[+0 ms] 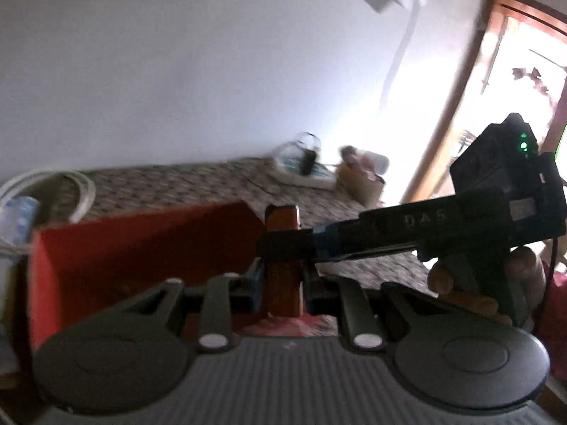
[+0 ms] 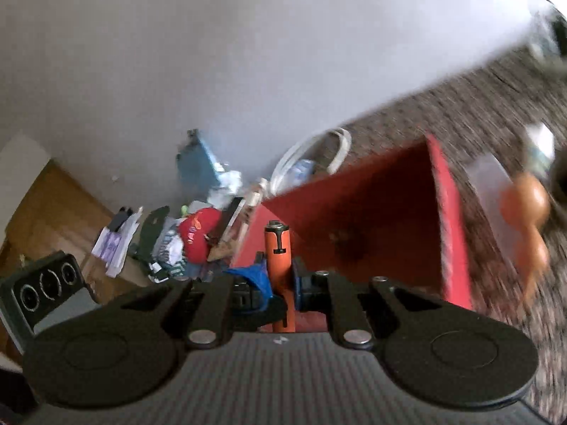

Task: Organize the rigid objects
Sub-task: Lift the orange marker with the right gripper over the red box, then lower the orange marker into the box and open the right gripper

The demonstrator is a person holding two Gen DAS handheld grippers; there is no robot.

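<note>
Left gripper (image 1: 281,279): jaws clenched on an upright brown block (image 1: 283,248), frame centre.
Right gripper (image 2: 281,283): jaws clenched on an orange tube (image 2: 278,251).
Behind: open red box (image 1: 106,248) on patterned bed (image 1: 177,180).
Left side, right view: clutter pile (image 2: 184,226).

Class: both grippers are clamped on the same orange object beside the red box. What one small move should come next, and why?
Probably release one gripper. The left gripper and the right gripper both pinch the one orange object, so it cannot be placed freely. With the red box standing open just behind it, the remaining gripper could then carry it in.
</note>
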